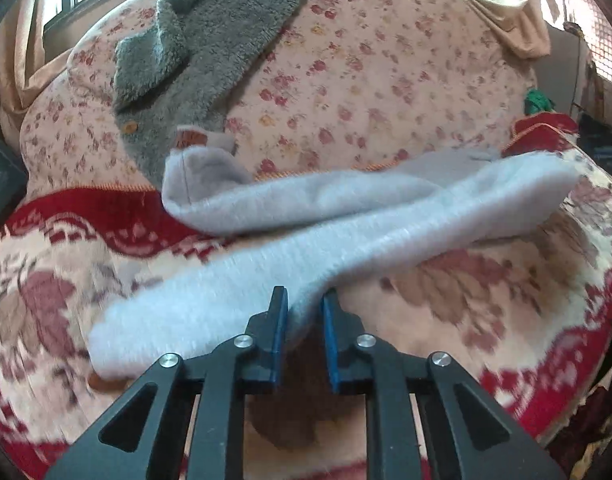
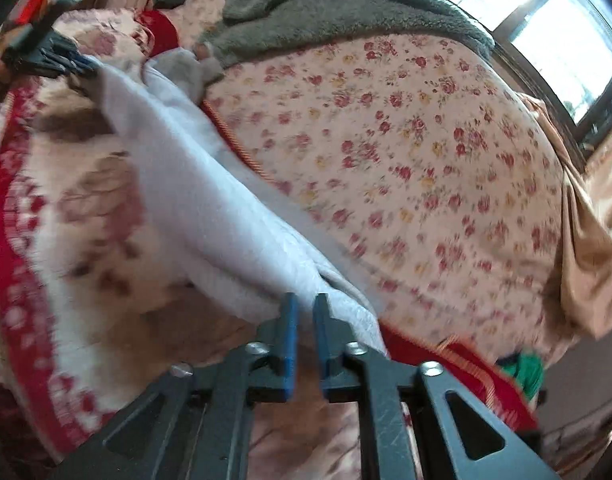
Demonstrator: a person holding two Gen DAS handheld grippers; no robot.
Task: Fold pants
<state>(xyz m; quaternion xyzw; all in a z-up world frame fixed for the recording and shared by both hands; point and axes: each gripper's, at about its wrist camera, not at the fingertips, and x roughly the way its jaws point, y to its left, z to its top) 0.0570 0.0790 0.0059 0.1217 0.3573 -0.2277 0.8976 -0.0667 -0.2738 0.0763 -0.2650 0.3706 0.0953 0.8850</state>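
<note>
The light grey fleece pants (image 1: 346, 216) hang stretched above the bed, held at both ends. My left gripper (image 1: 304, 300) is shut on one end of the pants, the cloth pinched between its blue pads. My right gripper (image 2: 305, 304) is shut on the other end of the pants (image 2: 210, 200). In the right wrist view the left gripper (image 2: 50, 56) shows at the far upper left, at the pants' far end. The pants sag between the two grippers, with a folded lower layer toward the floral sheet.
A red and cream patterned blanket (image 1: 106, 264) covers the near bed. A pink floral sheet (image 1: 366, 80) lies behind it. A dark grey fuzzy garment (image 1: 194, 52) lies at the back, also in the right wrist view (image 2: 326, 12). Curtains and a window stand behind.
</note>
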